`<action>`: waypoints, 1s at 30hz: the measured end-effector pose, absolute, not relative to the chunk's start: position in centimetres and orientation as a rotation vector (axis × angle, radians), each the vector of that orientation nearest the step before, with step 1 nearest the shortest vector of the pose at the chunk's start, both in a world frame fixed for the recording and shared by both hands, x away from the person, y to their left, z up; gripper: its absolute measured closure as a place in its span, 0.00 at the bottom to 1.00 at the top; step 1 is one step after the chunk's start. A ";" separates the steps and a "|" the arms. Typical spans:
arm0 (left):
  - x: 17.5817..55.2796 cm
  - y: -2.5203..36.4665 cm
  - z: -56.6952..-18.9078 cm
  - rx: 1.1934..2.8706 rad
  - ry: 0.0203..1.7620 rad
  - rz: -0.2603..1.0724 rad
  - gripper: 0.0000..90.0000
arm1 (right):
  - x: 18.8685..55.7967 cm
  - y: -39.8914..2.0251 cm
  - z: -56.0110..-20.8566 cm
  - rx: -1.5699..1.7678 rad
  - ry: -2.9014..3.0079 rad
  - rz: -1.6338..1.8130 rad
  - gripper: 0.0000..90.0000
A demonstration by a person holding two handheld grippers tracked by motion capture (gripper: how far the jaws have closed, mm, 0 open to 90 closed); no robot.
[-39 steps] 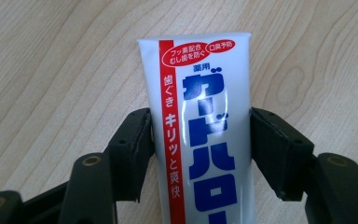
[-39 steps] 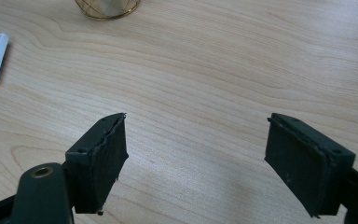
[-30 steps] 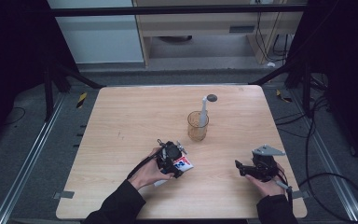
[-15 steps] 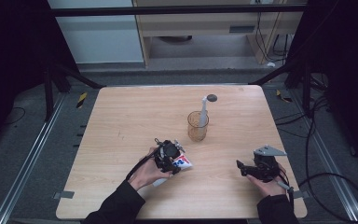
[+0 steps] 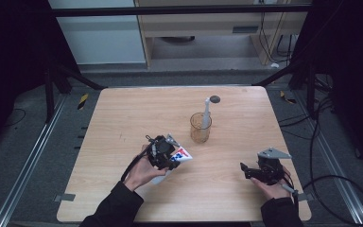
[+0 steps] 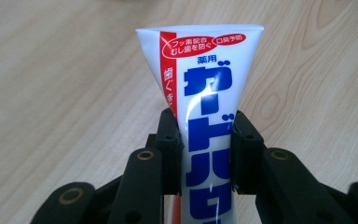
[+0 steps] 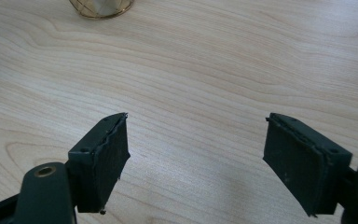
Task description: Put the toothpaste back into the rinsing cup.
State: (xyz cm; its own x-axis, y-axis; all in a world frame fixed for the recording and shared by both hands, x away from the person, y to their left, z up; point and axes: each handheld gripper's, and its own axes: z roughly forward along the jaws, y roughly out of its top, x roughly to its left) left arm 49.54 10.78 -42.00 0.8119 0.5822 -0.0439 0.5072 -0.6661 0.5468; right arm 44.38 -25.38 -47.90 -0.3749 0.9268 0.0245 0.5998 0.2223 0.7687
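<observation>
A white toothpaste tube (image 6: pixel 209 88) with blue and red print stands between my left gripper's (image 6: pixel 207 128) black pads, flat crimped end away from the camera. The jaws have just been closing and now press on the tube's sides. In the high view the left gripper (image 5: pixel 169 158) holds the tube (image 5: pixel 183 154) a little above the table (image 5: pixel 123 118), left of centre near the front. My right gripper (image 5: pixel 244 170) rests at the front right, held by a hand. Its jaws (image 7: pixel 196 154) stand wide open over bare wood.
An amber see-through cup (image 5: pixel 201 128) stands near the table's middle with a white stick-like tool (image 5: pixel 207 111) leaning in it, its dark round head at the top. The cup's base (image 7: pixel 101 7) lies ahead of the right gripper. Cables trail off both grippers.
The left gripper's jaws have closed on the toothpaste tube and the hand has lifted it slightly off the table. The right gripper has stayed where it was.
</observation>
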 end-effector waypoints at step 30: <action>52.2 12.5 -36.8 1.832 0.882 0.608 0.77 | 44.3 -25.3 -48.0 1.382 2.030 0.980 0.23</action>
State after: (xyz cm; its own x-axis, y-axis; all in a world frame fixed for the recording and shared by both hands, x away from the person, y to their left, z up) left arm 52.21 12.48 -36.82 0.6118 0.7907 0.0229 0.3027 -0.2607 0.9167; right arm 44.31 -25.27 -47.96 -0.3657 0.9307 -0.0028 0.5770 0.2291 0.7839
